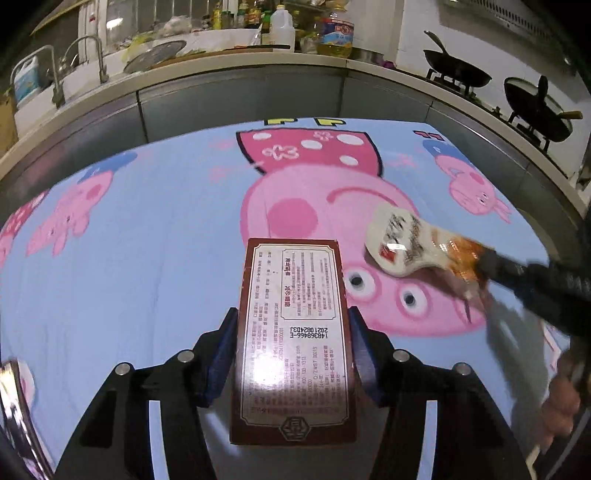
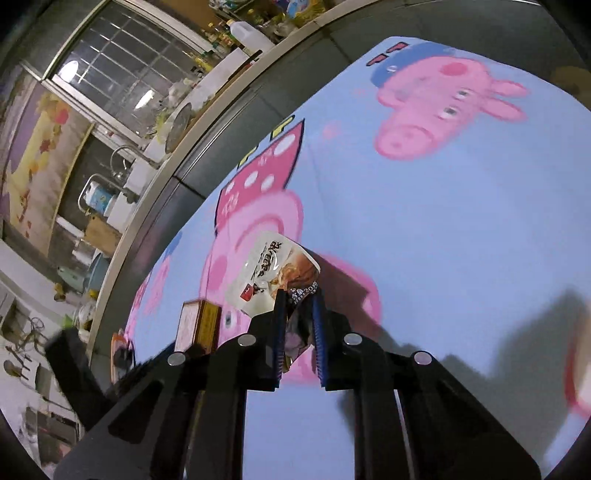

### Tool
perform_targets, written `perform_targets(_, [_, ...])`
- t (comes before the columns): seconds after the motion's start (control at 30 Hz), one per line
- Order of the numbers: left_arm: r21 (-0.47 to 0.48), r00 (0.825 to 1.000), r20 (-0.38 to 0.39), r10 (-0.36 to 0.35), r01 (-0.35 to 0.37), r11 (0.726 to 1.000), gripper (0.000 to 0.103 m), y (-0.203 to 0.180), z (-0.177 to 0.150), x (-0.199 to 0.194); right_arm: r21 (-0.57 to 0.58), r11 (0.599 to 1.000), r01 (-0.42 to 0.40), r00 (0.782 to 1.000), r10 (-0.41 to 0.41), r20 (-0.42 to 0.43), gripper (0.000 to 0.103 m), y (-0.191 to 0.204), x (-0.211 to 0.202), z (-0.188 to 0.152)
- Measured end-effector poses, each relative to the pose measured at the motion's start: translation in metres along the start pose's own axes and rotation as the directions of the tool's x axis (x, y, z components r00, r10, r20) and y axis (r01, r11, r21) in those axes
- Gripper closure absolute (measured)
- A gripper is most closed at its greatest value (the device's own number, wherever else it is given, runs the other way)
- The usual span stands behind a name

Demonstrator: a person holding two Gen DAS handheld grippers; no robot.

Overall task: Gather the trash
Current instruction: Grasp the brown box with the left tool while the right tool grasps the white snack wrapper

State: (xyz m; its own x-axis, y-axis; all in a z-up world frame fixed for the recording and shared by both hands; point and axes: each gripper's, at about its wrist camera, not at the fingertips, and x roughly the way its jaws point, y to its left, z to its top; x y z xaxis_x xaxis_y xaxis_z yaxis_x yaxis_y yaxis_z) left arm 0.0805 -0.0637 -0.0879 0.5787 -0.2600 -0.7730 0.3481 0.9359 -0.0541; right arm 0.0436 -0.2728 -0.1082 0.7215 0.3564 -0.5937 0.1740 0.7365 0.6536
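Left wrist view. The left gripper [image 1: 291, 354] stands about half open, its two blue pads [image 1: 221, 354] pressed against the long sides of a dark red box [image 1: 293, 339]. The box lies lengthwise between the fingers, its printed label face up, and reaches past the fingertips over the tablecloth [image 1: 147, 258], a light blue cloth printed with pink cartoon pigs. To the right of the box, a white snack wrapper [image 1: 400, 245] with black lettering and an orange-brown end hangs from the tip of the right gripper [image 1: 480, 266], which enters from the right edge. The wrapper sits near the box but apart from it. Whether the wrapper touches the cloth cannot be told. Part of a hand [image 1: 561, 406] shows, blurred, at the lower right.

Right wrist view. The right gripper [image 2: 299, 328] is nearly closed, its blue pads [image 2: 319, 332] pinching the crumpled dark end of the snack wrapper [image 2: 269, 277]. The white body of the wrapper juts out beyond the fingertips and tilts to the upper left. The dark red box [image 2: 197, 325] appears at the lower left, held upright on end by the black left gripper [image 2: 188, 349], just beside the wrapper. The tablecloth [image 2: 443, 240] fills the background.

Background, both views. A kitchen counter [image 1: 229, 70] runs along the far edge of the table, carrying bottles [image 1: 282, 27], a tap [image 1: 94, 55] and two black pans [image 1: 458, 72].
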Motion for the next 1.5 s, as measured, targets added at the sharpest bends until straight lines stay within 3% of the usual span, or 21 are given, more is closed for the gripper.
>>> perform_targets(0.2, [0.021, 1.0, 0.005, 0.021, -0.021, 1.0, 0.044, -0.017, -0.024, -0.013, -0.02, 1.0, -0.002, 0.999, 0.002, -0.036, 0.087, -0.008, -0.033, -0.054])
perform_targets(0.3, [0.019, 0.999, -0.001, 0.035, -0.035, 0.999, 0.042, -0.019, -0.029, -0.014, -0.045, 0.999, -0.006, 0.996, 0.001, -0.091, 0.07, -0.009, -0.036, -0.077])
perform_targets(0.43, [-0.003, 0.999, -0.001, 0.044, -0.044, 0.999, 0.038, -0.014, -0.032, -0.02, -0.064, 0.998, -0.017, 0.996, 0.012, -0.087, 0.06, -0.009, -0.047, -0.085])
perform_targets(0.53, [-0.023, 0.999, 0.002, 0.053, -0.053, 0.998, 0.036, -0.008, -0.028, -0.022, -0.055, 0.998, -0.021, 0.999, 0.019, -0.036, 0.055, -0.015, -0.06, -0.076])
perform_targets(0.63, [-0.025, 0.998, -0.006, 0.056, -0.057, 0.998, 0.036, -0.007, -0.027, -0.022, -0.022, 0.999, -0.023, 1.0, 0.023, -0.017, 0.053, -0.027, -0.061, -0.06])
perform_targets(0.8, [-0.003, 0.998, -0.015, 0.068, -0.068, 0.998, 0.036, -0.012, -0.029, -0.017, -0.009, 0.998, -0.055, 0.996, 0.054, -0.075, 0.053, -0.032, -0.039, -0.045])
perform_targets(0.93, [0.001, 0.998, -0.024, 0.06, -0.06, 0.998, 0.042, -0.011, -0.03, -0.014, -0.043, 0.994, -0.105, 0.985, 0.098, -0.141, 0.085, -0.017, -0.025, -0.055])
perform_targets(1.0, [0.009, 0.998, -0.025, 0.06, -0.059, 0.998, 0.043, -0.011, -0.03, -0.014, -0.034, 0.99, -0.136, 0.974, 0.127, -0.19, 0.086, -0.009, -0.02, -0.066])
perform_targets(1.17, [0.013, 0.998, -0.025, 0.05, -0.049, 0.999, 0.042, -0.007, -0.031, -0.018, -0.096, 0.975, -0.202, 0.945, 0.168, -0.279, 0.083, 0.022, -0.019, -0.091])
perform_targets(1.23, [0.008, 0.999, -0.028, 0.04, -0.04, 0.999, 0.043, -0.004, -0.03, -0.019, -0.107, 0.973, -0.207, 0.943, 0.169, -0.285, 0.062, 0.025, -0.021, -0.092])
perform_targets(1.3, [0.009, 0.999, -0.028, 0.033, -0.033, 0.999, 0.044, -0.004, -0.03, -0.02, -0.097, 0.978, -0.187, 0.955, 0.158, -0.25, 0.054, 0.021, -0.025, -0.087])
perform_targets(1.5, [0.016, 0.999, -0.035, 0.028, -0.027, 1.0, 0.044, -0.005, -0.03, -0.018, -0.012, 0.981, -0.194, 0.95, 0.185, -0.254, 0.054, 0.007, -0.02, -0.079])
